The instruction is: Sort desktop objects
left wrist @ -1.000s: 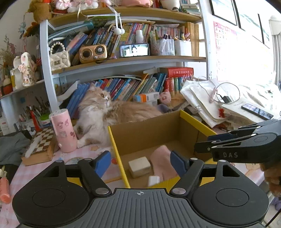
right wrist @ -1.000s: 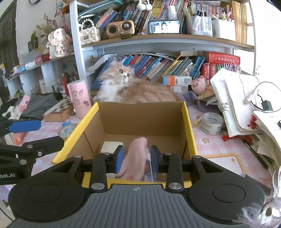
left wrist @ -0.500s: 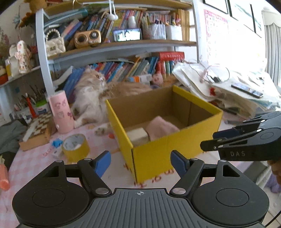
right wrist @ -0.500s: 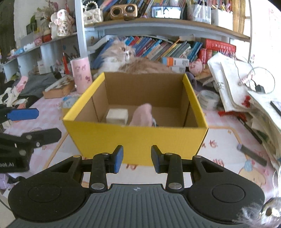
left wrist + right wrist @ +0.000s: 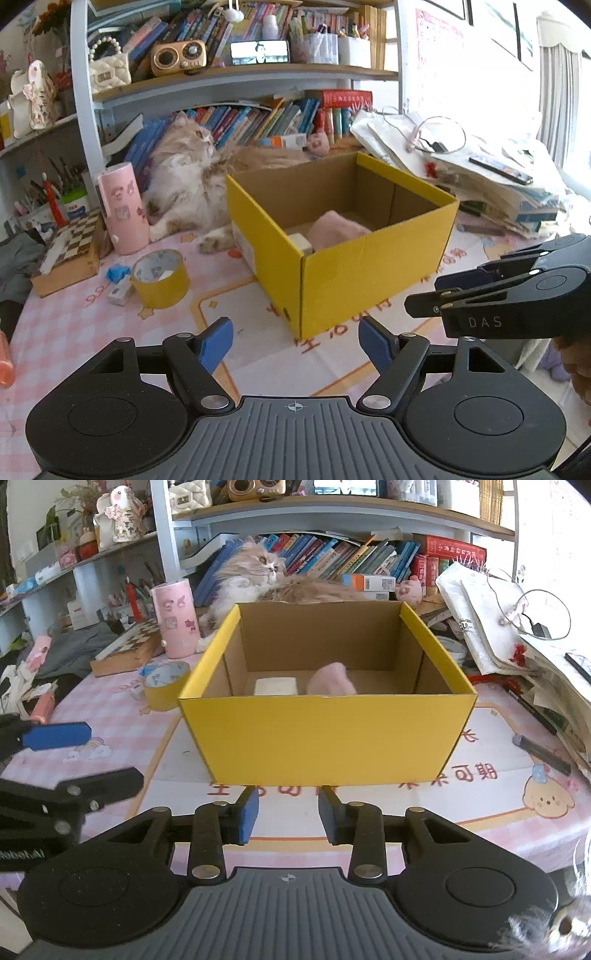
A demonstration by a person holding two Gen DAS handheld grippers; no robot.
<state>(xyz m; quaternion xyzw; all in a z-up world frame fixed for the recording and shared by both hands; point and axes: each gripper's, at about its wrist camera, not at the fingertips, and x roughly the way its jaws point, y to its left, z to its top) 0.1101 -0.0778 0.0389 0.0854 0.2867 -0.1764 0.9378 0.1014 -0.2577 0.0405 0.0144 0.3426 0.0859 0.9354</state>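
Nearest, the left gripper (image 5: 295, 341) hangs over the pink checked table mat (image 5: 66, 332) with its blue-padded jaws wide apart and nothing between them. The right gripper (image 5: 288, 818) keeps a narrower gap, also empty, its pads clear of everything.

Just beyond both stands the open yellow cardboard box (image 5: 325, 734). Inside on its floor lie a soft pink cloth bundle (image 5: 330, 681) and a small white block (image 5: 276, 686), side by side.

To the box's left on the mat sits a yellow roll of tape (image 5: 159, 277), with a small blue scrap (image 5: 117, 273) beside it. Farther back stand a pink patterned cylinder (image 5: 123, 208) and a wooden chessboard (image 5: 70, 247). Behind the box a fluffy cream cat (image 5: 258, 576) lies against the bookshelf (image 5: 236, 74).
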